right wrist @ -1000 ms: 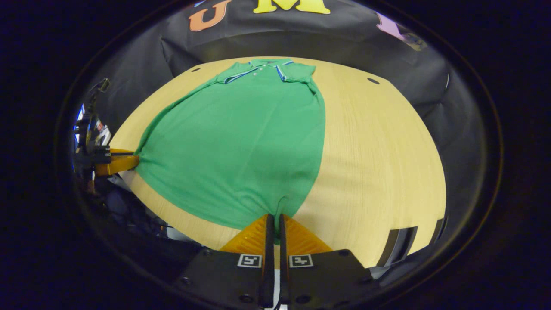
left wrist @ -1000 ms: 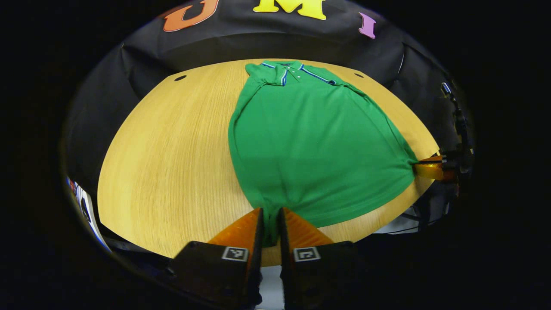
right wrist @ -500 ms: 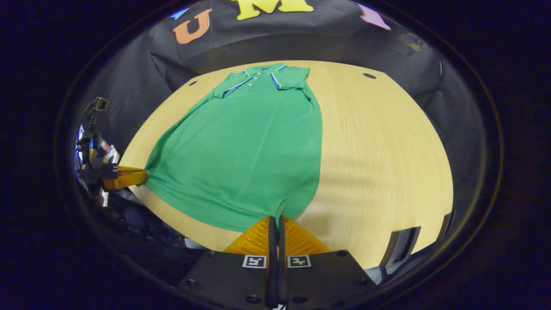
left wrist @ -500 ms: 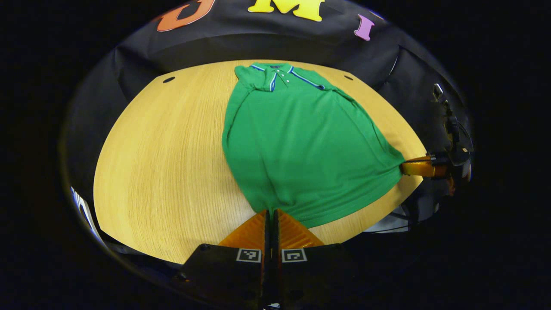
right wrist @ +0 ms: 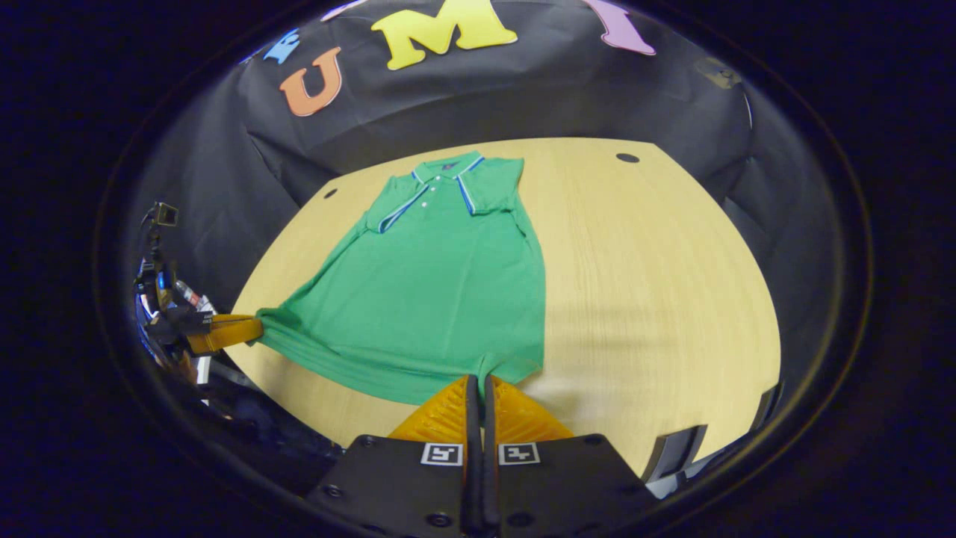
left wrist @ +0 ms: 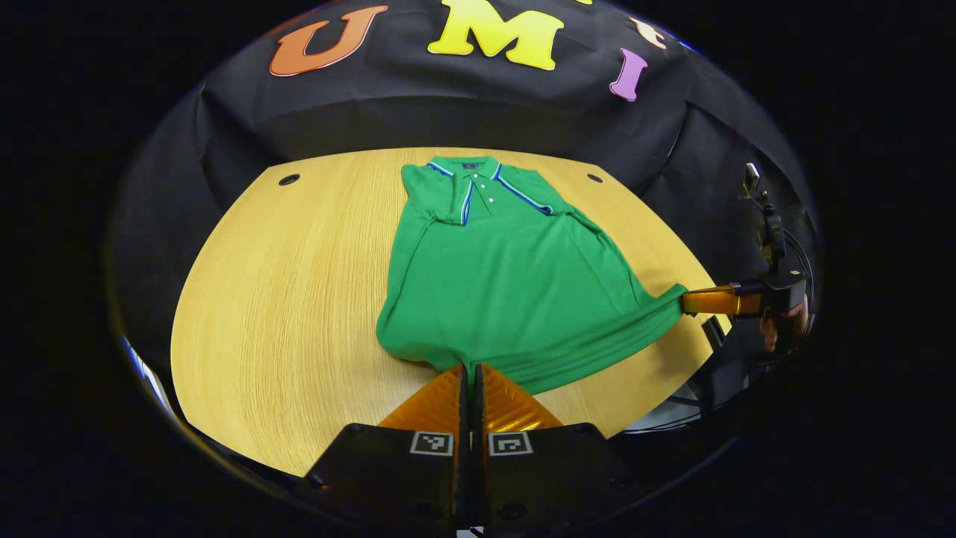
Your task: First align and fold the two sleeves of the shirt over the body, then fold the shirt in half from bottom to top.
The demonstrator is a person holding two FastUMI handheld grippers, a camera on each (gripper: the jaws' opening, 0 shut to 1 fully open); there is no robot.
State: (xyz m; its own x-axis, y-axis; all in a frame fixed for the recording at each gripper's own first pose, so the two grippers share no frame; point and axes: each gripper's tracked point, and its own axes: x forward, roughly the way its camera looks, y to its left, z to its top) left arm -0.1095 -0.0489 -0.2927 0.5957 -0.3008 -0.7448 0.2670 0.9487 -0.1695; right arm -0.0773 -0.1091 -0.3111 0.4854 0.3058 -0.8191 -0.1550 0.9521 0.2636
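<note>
The left gripper point(left wrist: 472, 373) is pressed together on one bottom corner of the green shirt point(left wrist: 500, 276), and the right gripper point(right wrist: 478, 385) pinches the other corner, so the hem hangs stretched between them just above the near part of the table point(right wrist: 657, 299). The sleeves look already folded in, since the body lies as a narrow panel with its collar point(left wrist: 472, 179) at the far end; the step in hand appears to be the bottom-to-top fold.

To do it well, carry both corners forward level and together, keeping the hem taut, and lay it down just short of the collar so the side edges line up.

The bare wood runs wide on either side of the shirt, leaving free room, though the collar sits near the far edge by the black cloth wall point(right wrist: 478, 97).
</note>
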